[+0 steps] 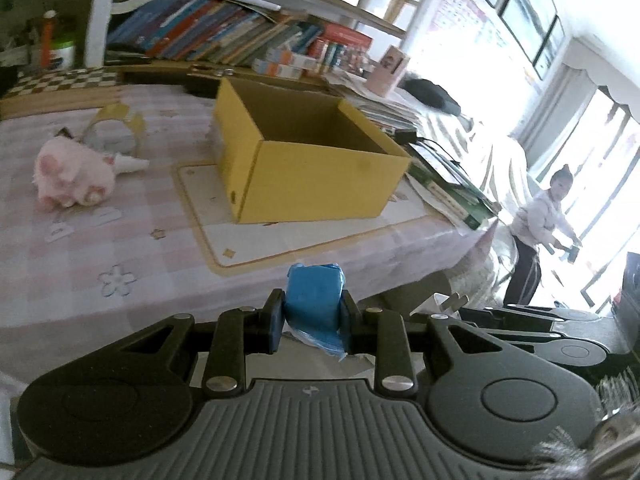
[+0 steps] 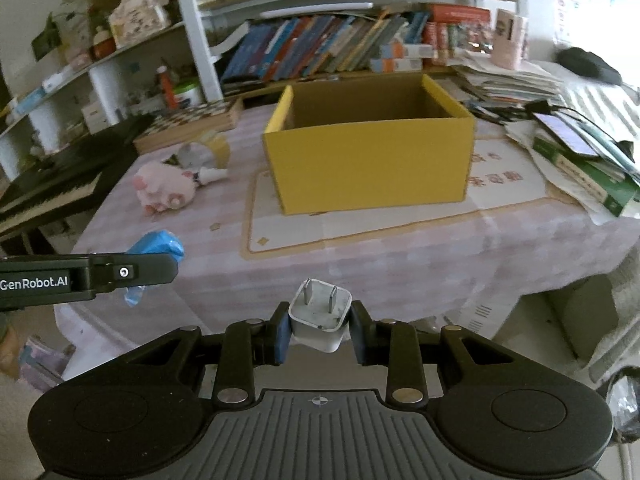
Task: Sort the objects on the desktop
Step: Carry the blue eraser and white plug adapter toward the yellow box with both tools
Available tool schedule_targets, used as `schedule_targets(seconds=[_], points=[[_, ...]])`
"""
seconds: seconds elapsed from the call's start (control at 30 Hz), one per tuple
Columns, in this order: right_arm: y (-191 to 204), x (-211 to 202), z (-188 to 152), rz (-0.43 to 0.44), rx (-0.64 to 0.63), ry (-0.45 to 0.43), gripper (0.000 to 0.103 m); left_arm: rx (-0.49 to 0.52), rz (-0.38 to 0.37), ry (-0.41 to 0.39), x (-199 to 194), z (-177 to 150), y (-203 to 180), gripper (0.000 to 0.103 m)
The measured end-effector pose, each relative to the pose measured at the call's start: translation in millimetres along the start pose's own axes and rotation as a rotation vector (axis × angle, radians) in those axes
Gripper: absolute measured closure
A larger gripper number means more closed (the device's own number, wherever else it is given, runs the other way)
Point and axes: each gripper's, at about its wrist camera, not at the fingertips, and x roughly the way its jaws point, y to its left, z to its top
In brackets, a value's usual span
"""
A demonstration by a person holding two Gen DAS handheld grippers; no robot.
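Observation:
My left gripper (image 1: 313, 316) is shut on a blue plastic-wrapped pack (image 1: 314, 300), held above the near edge of the pink-clothed table (image 1: 120, 248). In the right wrist view that same left gripper (image 2: 160, 268) enters from the left with the blue pack (image 2: 158, 244) in it. A white plug adapter (image 2: 320, 320) with two metal prongs pointing up is clamped in my right gripper (image 2: 322, 330). The open yellow cardboard box (image 1: 304, 160) (image 2: 372, 152) stands on a mat in the middle of the table, beyond both grippers. A pink plush toy (image 1: 68, 176) (image 2: 164, 190) lies to its left.
A tape roll (image 2: 208, 150) and a small white tube (image 1: 130, 164) lie by the plush. Stacked books and a phone (image 2: 572, 136) crowd the table's right side. A bookshelf (image 2: 340, 44) runs behind. A keyboard (image 2: 52, 188) sits left. A person (image 1: 536, 224) stands by the window.

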Motion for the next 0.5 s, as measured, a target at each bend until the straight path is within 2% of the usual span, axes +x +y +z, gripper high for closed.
schedule_targets(seconds=[0.5], points=[[-48, 10, 7, -0.006, 0.062, 0.024, 0.072, 0.052, -0.032, 0.044, 40, 17, -34, 0.078]])
